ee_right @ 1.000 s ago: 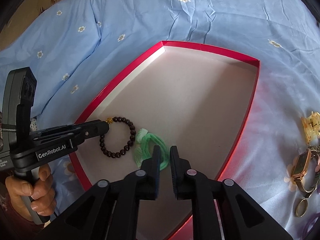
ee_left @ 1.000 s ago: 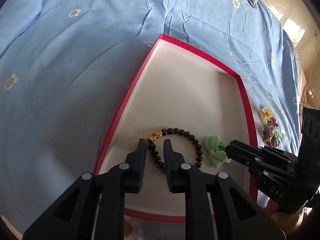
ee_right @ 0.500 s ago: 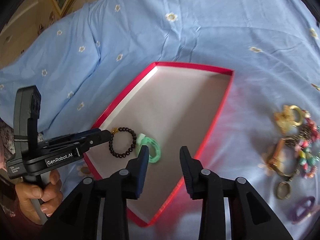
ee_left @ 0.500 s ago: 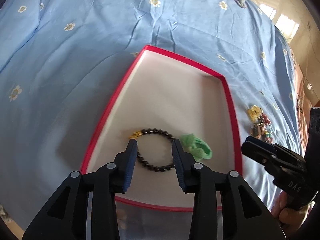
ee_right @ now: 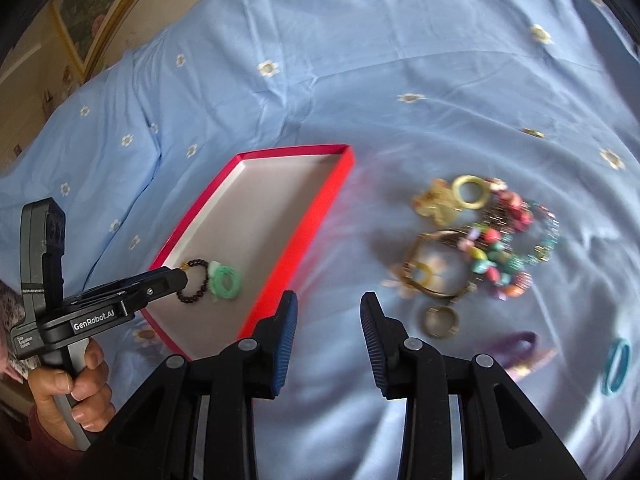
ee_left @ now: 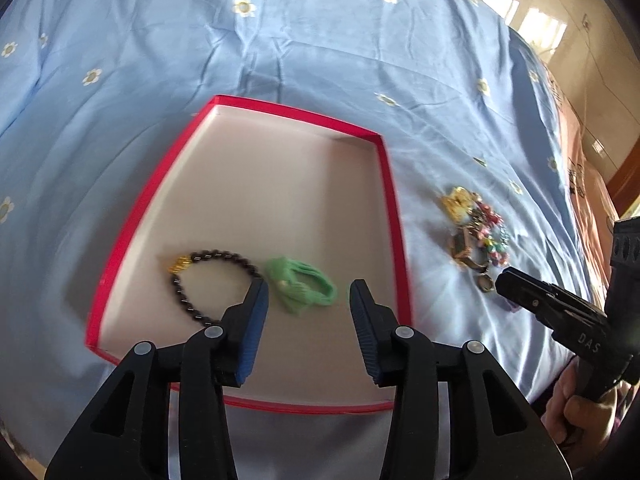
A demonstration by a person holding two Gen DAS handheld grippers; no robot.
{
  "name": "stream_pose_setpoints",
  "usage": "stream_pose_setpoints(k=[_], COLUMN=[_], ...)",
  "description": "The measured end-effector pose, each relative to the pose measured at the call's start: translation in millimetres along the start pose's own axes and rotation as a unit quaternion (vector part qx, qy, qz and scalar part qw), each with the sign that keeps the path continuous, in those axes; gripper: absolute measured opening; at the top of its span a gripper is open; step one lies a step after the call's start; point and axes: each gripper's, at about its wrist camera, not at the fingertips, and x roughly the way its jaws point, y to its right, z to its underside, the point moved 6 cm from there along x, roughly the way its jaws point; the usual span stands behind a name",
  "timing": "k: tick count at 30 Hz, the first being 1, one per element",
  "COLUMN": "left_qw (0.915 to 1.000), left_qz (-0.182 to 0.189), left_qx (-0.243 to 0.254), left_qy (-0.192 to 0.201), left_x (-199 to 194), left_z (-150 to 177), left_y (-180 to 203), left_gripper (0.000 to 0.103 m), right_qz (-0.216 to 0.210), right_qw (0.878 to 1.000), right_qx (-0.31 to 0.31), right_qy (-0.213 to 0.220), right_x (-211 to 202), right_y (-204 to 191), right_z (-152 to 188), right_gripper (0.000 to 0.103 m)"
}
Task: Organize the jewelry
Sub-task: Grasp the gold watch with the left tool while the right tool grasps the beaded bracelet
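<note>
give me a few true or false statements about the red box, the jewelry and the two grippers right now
1. The dark bead bracelet lies inside the red box. True.
2. The green hair tie is clamped in the left gripper. False: its jaws stand open, having just been opening, and the tie lies loose on the box floor.
3. A pile of mixed jewelry lies on the blue bedsheet, outside the box. True.
4. The right gripper carries a ring. False: its jaws are open with nothing between them.
5. The box is full. False: only the bracelet and green tie are in it.
</note>
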Motion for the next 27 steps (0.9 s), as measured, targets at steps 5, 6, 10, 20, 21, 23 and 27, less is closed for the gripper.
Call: stream_pose_setpoints(k=[5,6,10,20,21,23,27], left_qw=[0.9998,0.9998,0.9992,0.9969,0.9966,0.9960,0.9947], left_qz=[0.012,0.014,0.022,0.042,0.043,0.046,0.051], left_qx=[0.011,0.014,0.029,0.061,0.064,0.069,0.081], left_qy=[-0.007,-0.008,-0.015,-0.028,-0.029,-0.032,-0.038], left_x=[4,5,9,20,22,25,32], left_z=[5,6,8,5,5,3,1], left_y=[21,24,42,81,84,89,102], left_gripper=[0.042,0.042,0.042,0.046,0.046,0.046,0.046], right_qz=[0.013,0.016,0.027,0.046,0.047,0.050,0.055], right_qw=[1.000,1.000,0.999,0.996,0.996,0.996,0.995], right_qx=[0.015,0.018,0.031,0.061,0.064,0.066,0.072], right_qy=[0.011,0.013,0.020,0.037,0.038,0.039,0.038], right_x=[-15,-17,-27,-44,-45,-45,-43], right_y=[19,24,40,76,79,83,93], right_z=[5,6,10,11,10,9,7], right_gripper=[0.035,0.035,0.035,0.036,0.036,0.036,0.036])
